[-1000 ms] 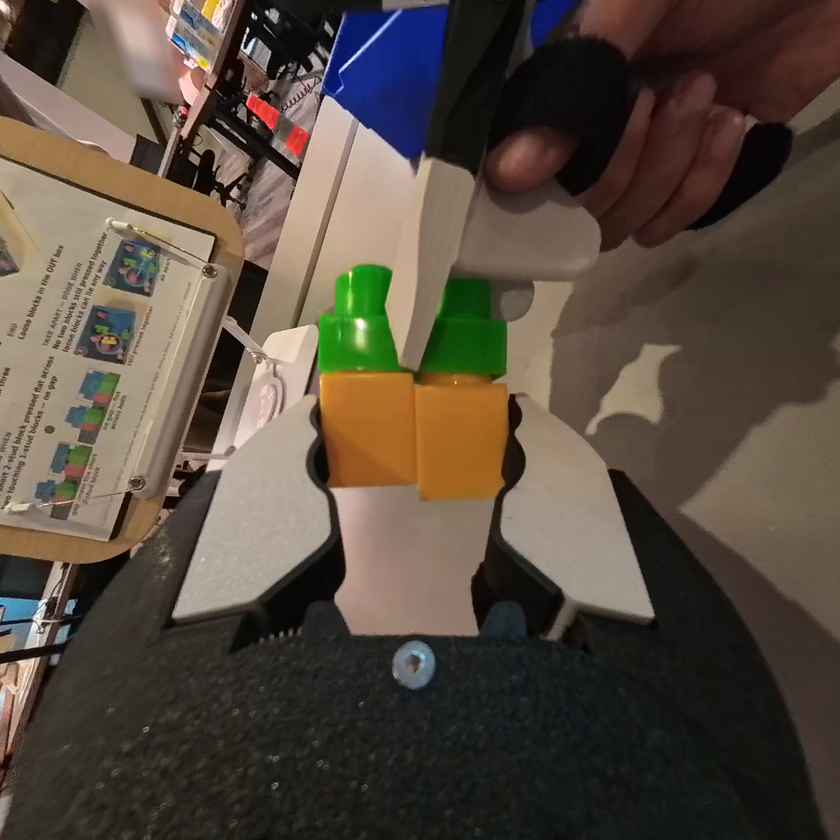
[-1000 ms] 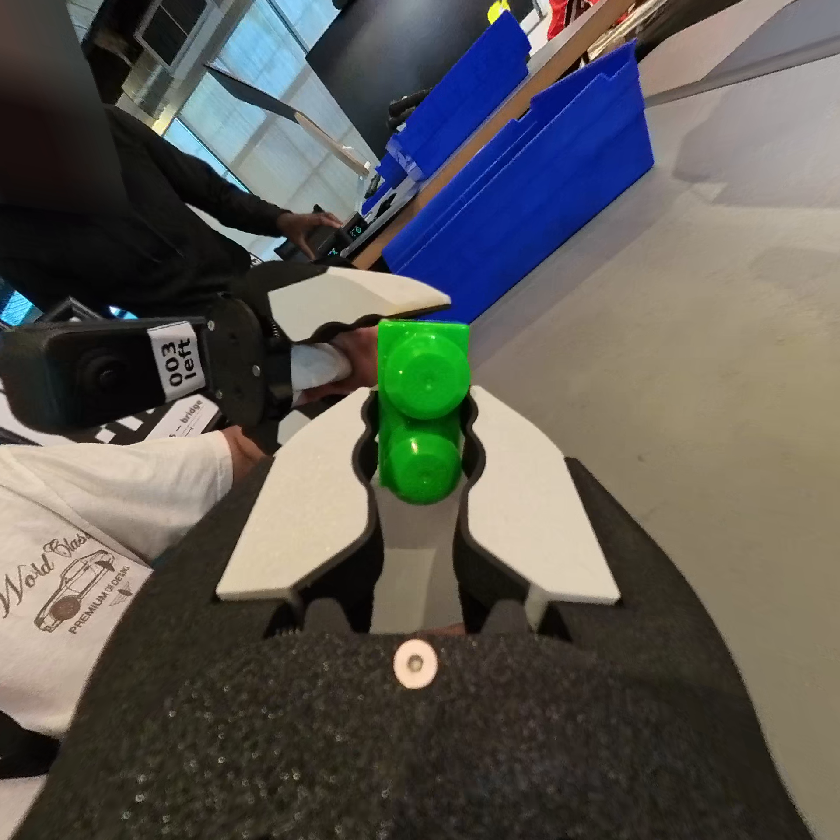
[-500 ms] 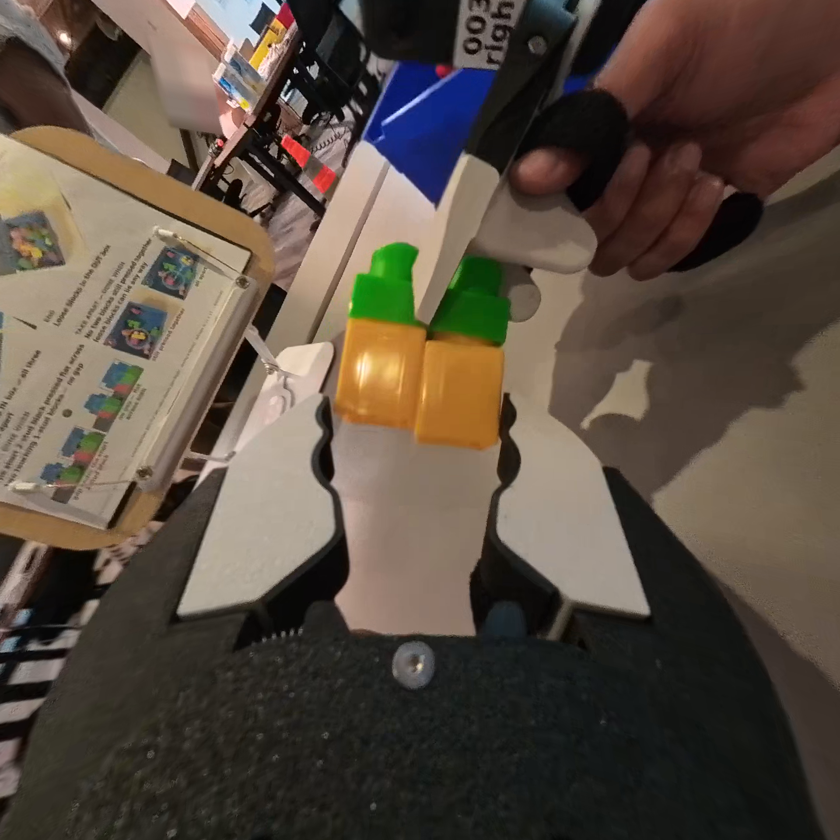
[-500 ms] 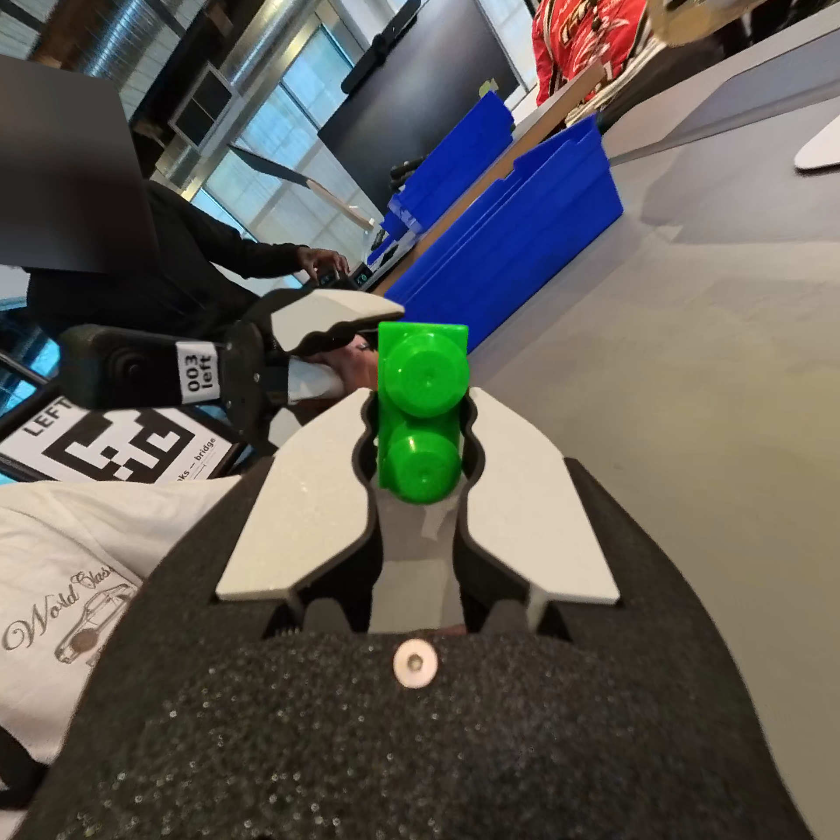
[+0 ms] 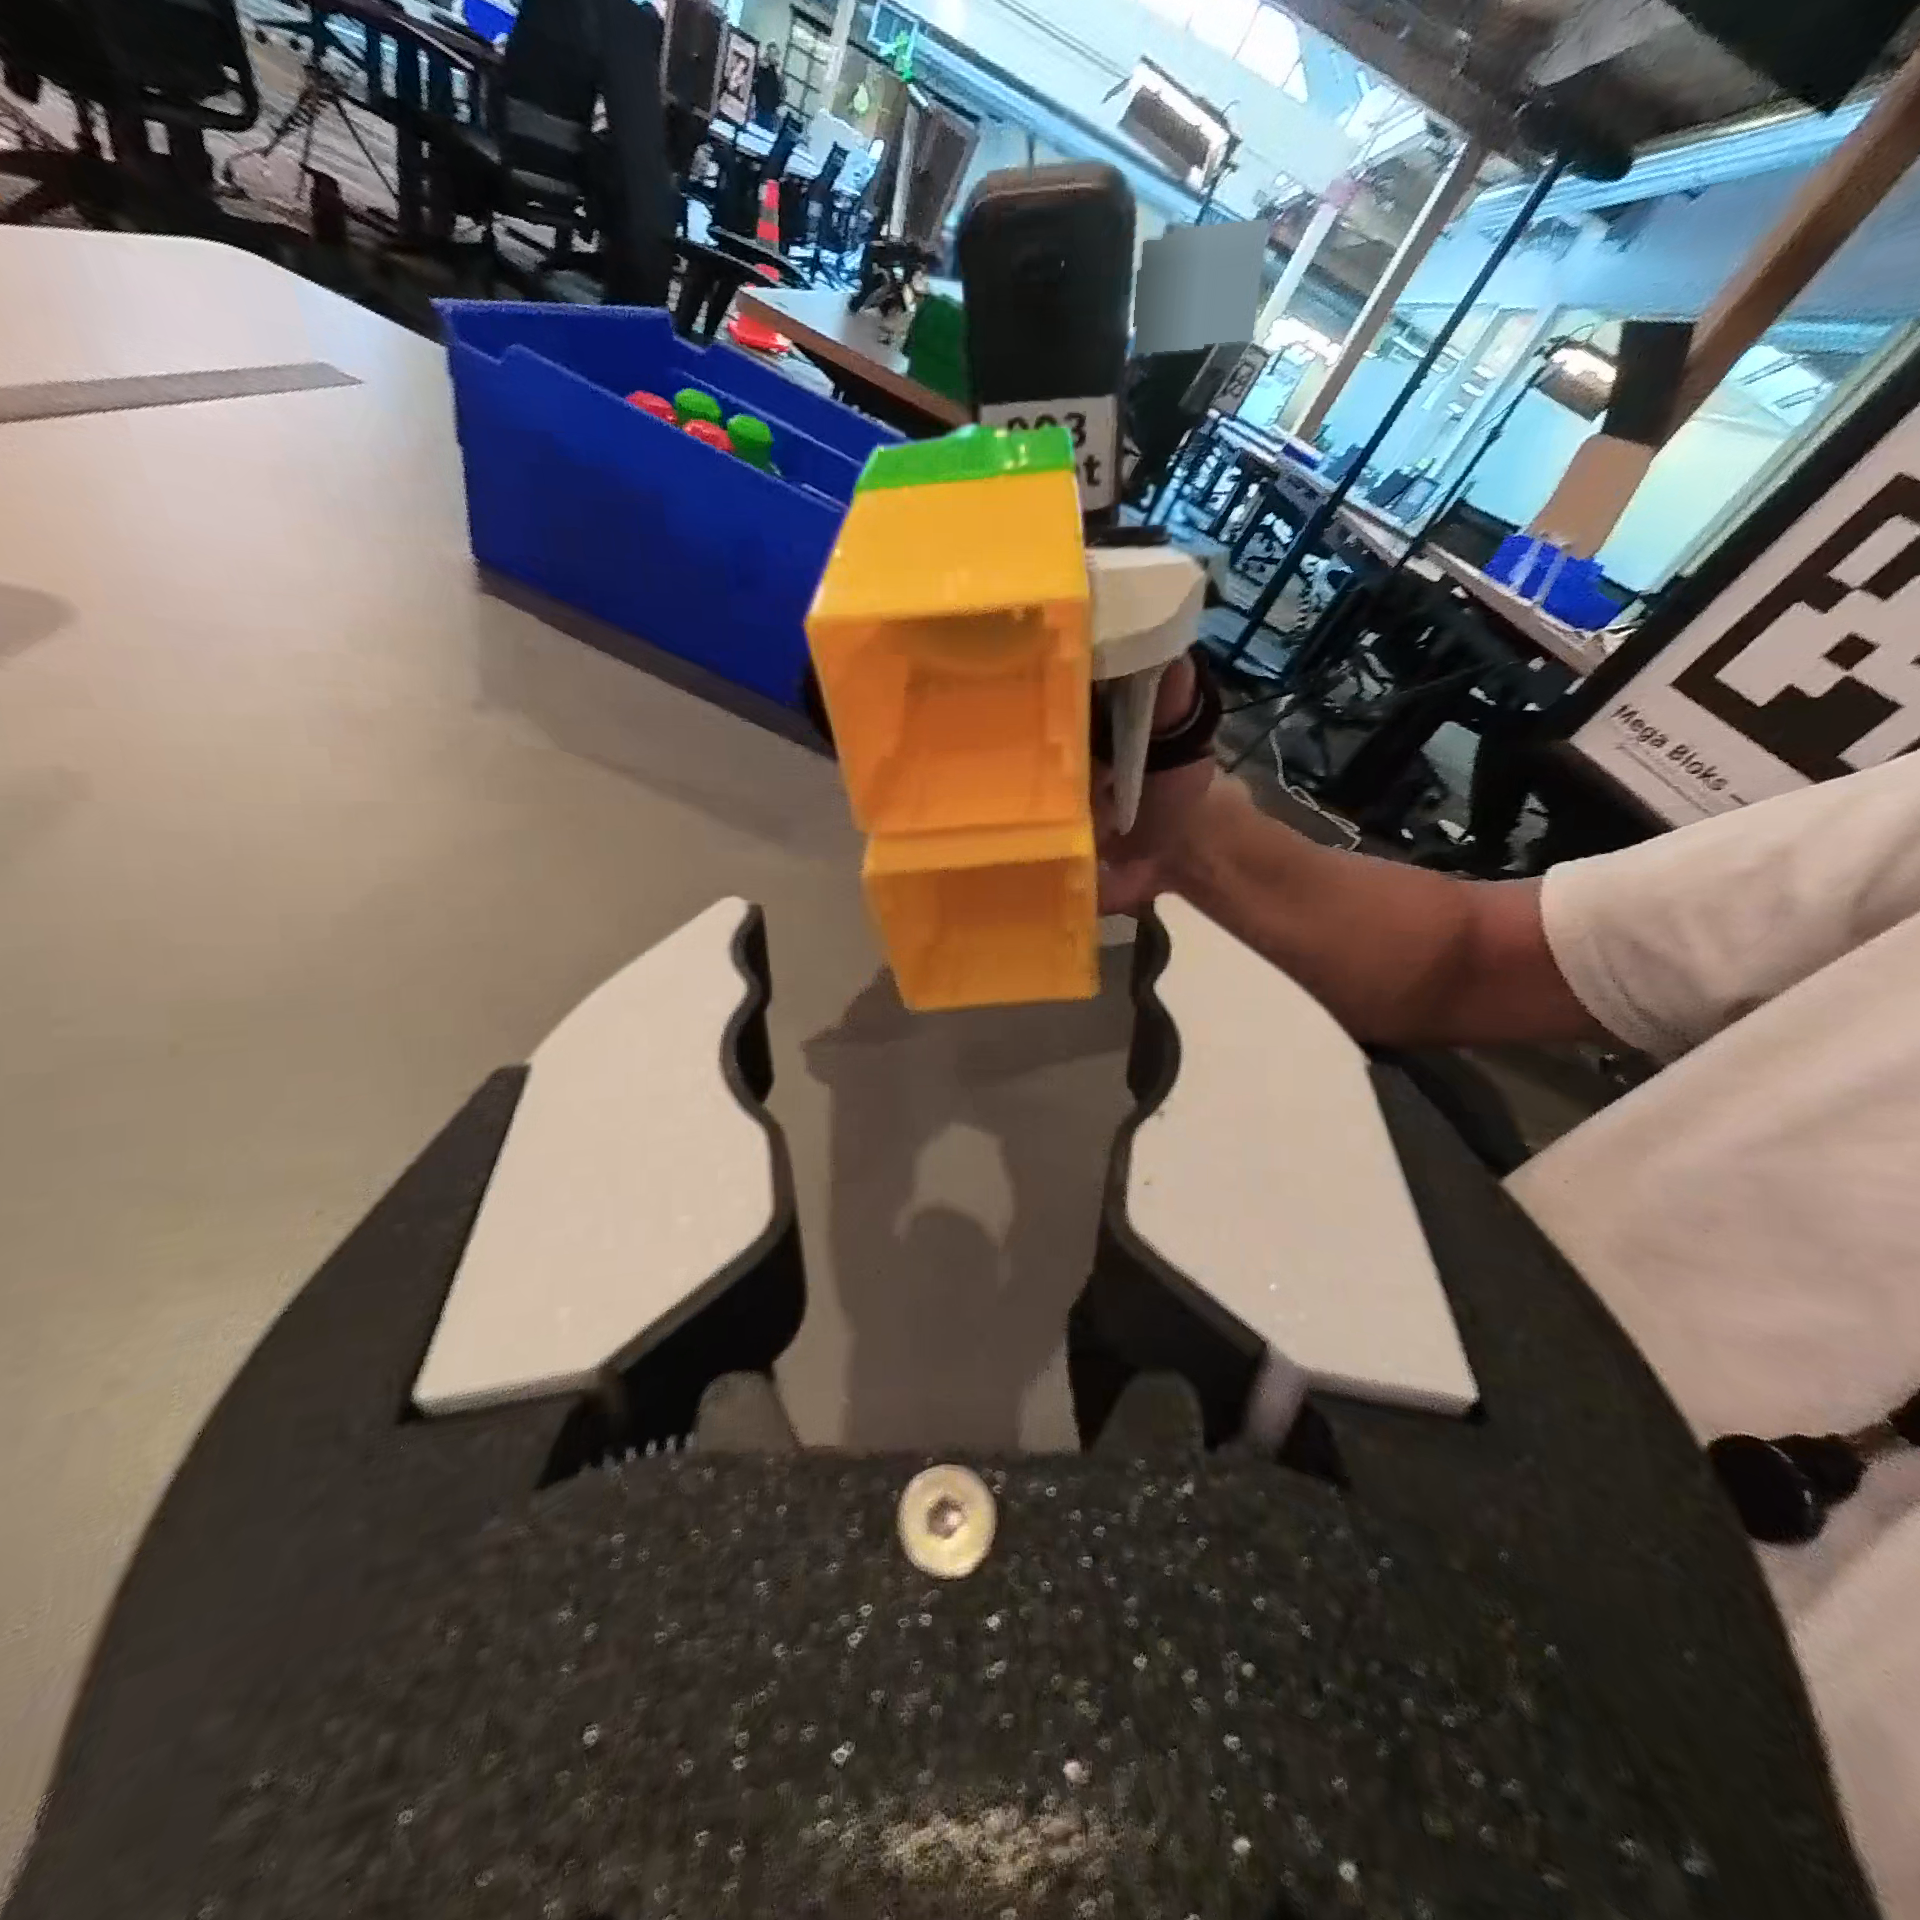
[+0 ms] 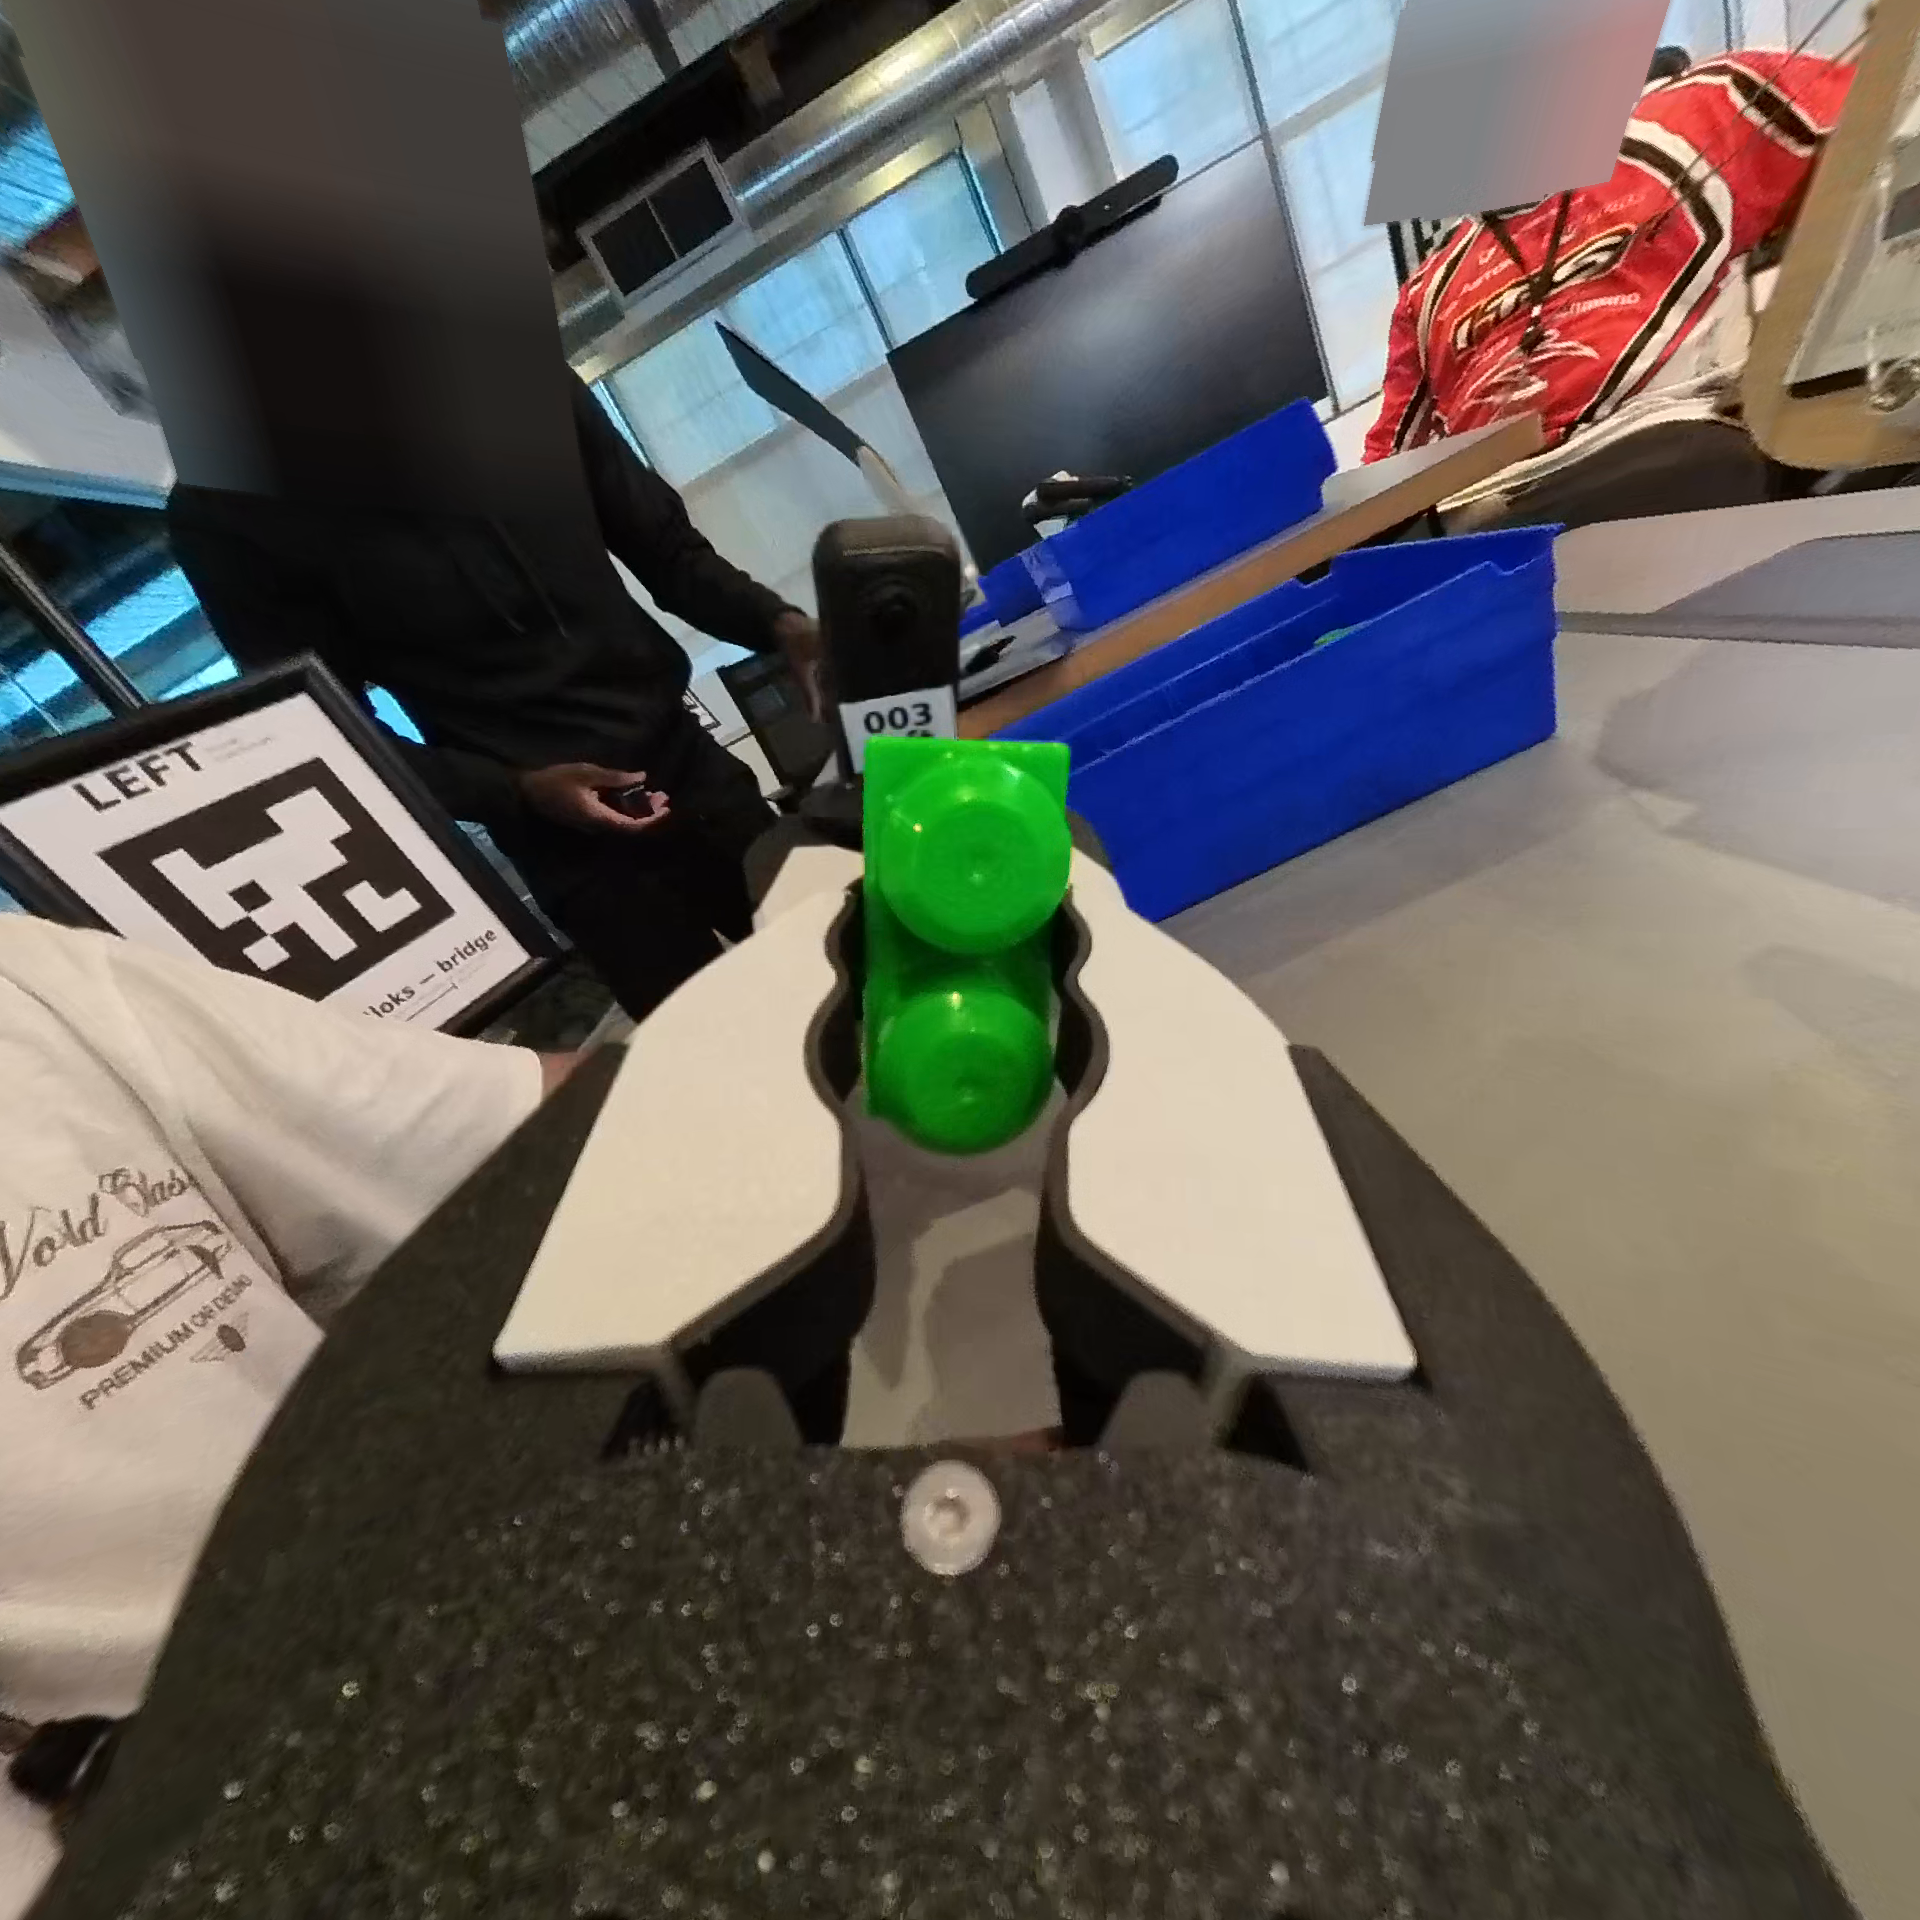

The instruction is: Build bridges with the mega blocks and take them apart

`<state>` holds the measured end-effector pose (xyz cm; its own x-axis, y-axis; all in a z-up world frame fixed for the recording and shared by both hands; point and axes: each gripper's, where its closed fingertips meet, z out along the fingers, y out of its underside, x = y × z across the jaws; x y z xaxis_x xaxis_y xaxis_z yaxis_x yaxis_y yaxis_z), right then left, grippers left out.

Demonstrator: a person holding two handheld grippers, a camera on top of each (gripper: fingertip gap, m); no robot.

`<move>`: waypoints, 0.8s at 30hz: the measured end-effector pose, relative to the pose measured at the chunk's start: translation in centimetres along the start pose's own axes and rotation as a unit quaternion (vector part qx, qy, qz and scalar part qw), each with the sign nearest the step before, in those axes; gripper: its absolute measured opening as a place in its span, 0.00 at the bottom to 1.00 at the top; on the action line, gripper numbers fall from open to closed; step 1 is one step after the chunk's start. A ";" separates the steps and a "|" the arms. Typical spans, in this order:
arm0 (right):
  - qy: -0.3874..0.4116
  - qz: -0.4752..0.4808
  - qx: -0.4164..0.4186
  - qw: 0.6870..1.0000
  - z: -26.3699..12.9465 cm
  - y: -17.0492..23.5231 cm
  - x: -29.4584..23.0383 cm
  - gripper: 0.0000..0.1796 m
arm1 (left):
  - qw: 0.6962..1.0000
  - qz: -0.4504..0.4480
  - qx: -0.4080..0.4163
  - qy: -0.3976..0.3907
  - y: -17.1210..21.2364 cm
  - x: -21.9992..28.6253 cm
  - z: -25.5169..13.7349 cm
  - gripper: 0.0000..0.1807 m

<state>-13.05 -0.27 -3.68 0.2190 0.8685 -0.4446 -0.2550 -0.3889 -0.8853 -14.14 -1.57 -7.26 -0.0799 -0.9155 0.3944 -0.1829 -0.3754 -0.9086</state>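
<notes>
In the right wrist view my right gripper is shut on a green two-stud block, with both pads against its sides. In the left wrist view that green block has two orange blocks stuck under it, hollow undersides facing me. The right gripper's white finger shows behind them. My left gripper is open. The lower orange block hangs just past its fingertips, with a clear gap on the left side. The left gripper's camera body shows behind the green block.
A blue bin with red and green blocks stands on the grey table; it also shows in the right wrist view. A framed marker sign stands at the left. A person in black stands behind the table.
The orange blocks sat between my left fingers a second ago; now they are out past the tips. The left gripper has backed off and both views have swung. The right keeps its hold on the green block.
</notes>
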 end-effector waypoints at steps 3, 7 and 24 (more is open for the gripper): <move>0.001 -0.004 -0.008 1.000 0.2 0.3 -0.1 0.19 | 1.000 -0.001 0.006 0.025 -0.1 0.7 0.1 0.23; -0.005 0.002 -0.020 1.000 0.1 0.6 -0.2 0.19 | 0.999 -0.016 0.001 0.041 0.1 1.0 0.2 0.20; 0.005 0.005 -0.032 0.999 0.7 1.7 0.1 0.19 | 0.999 -0.016 -0.027 0.043 1.1 0.5 0.1 0.19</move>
<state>-14.15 -0.61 -5.14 0.2260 0.8619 -0.4540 -0.1972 -0.4159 -0.8878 -14.29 -2.49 -8.10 -0.1559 -0.8863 0.4360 -0.2386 -0.3946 -0.8874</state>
